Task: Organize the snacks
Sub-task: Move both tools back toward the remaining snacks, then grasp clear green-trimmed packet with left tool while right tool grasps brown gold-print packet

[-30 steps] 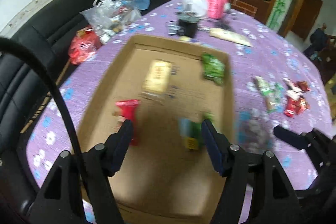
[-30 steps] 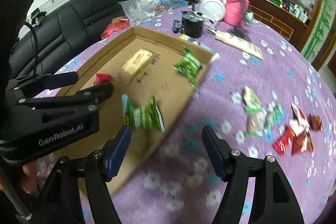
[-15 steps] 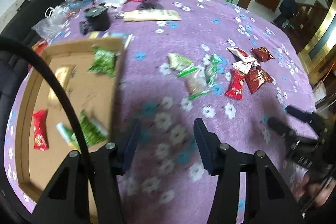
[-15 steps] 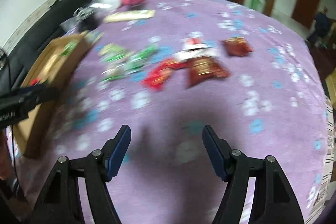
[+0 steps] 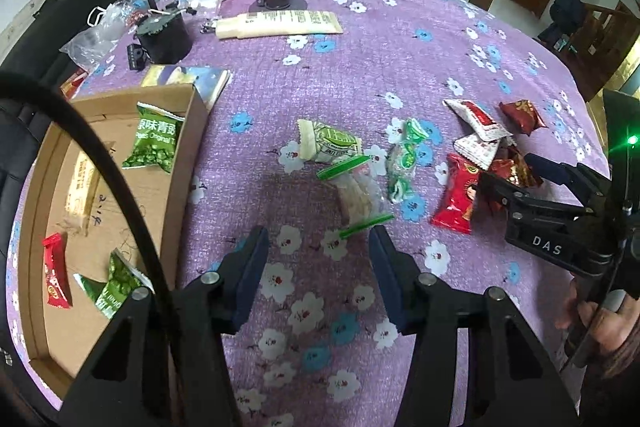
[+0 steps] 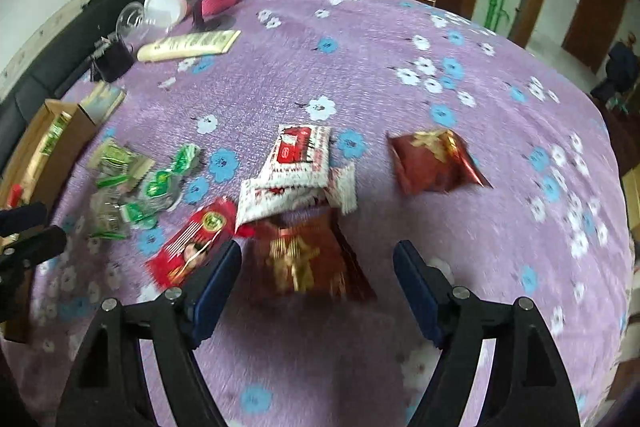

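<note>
Left gripper (image 5: 316, 247): jaws apart, nothing between the pads; it narrowed a moment ago and now holds that gap; hovers over the purple flowered cloth (image 5: 400, 59), just short of a clear packet with green ends (image 5: 360, 195).
Right gripper (image 6: 318, 267): jaws wide, just been opening; a dark red packet (image 6: 308, 259) lies on the cloth between the fingers, pads clear of it.
Loose snacks: green packets (image 6: 132, 183), white packets (image 6: 298, 157) and red packets (image 6: 192, 245) lie clustered mid-table; one dark red pack (image 6: 434, 163) lies apart.
Cardboard tray (image 5: 182, 171): at the table's left edge; holds two green packs (image 5: 156, 141), a red one (image 5: 56, 275) and a pale one.
</note>
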A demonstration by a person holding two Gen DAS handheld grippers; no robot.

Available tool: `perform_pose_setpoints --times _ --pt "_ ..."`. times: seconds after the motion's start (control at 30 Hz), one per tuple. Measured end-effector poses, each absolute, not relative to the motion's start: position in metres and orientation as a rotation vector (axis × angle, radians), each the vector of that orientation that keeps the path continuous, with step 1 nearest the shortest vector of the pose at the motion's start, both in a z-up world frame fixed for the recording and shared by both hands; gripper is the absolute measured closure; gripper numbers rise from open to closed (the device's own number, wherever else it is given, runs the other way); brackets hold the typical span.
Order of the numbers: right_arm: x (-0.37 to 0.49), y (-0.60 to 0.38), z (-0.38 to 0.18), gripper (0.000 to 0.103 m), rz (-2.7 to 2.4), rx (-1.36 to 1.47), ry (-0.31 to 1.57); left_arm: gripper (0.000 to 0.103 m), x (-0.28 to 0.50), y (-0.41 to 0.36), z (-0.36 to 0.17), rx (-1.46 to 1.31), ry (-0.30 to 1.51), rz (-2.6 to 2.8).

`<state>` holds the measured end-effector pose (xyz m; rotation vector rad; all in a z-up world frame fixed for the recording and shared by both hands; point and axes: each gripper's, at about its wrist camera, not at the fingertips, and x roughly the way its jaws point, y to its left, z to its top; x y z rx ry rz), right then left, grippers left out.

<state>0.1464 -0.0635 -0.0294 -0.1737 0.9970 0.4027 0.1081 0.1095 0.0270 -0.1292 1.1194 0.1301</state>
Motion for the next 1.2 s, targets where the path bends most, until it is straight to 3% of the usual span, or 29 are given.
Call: perform_pose_setpoints --times 0.17,0.4,0.63,0.7,0.73,0.77,1.2 --pt "0.143 -0.066 -0.031 0.047 0.408 -0.216 0.976 0.049 0.119 0.108 0.017 -0.152 1.147 0.143" --pt "0.131 -0.085 -0.032 0.048 0.423 -0.211 0.979 0.049 0.139 0.098 0.003 -0.179 1.175 0.184" --pt "0.13 -0.087 -0.031 0.047 0.435 -0.19 0.982 0.038 0.159 0.105 -0.006 -0.201 1.174 0.238" --pt "0.13 -0.087 -0.031 0.047 0.436 -0.19 0.981 0.048 0.162 0.11 -0.006 -0.219 1.167 0.247" --pt "0.13 -0.087 -0.031 0.047 0.438 -0.191 0.98 0.063 0.162 0.113 -0.004 -0.213 1.159 0.254" --pt "0.13 -0.087 -0.031 0.047 0.439 -0.192 0.98 0.072 0.162 0.116 -0.003 -0.214 1.158 0.244" --pt "0.108 -0.097 -0.03 0.052 0.427 -0.161 0.982 0.072 0.121 0.124 -0.002 -0.267 1.143 0.102"
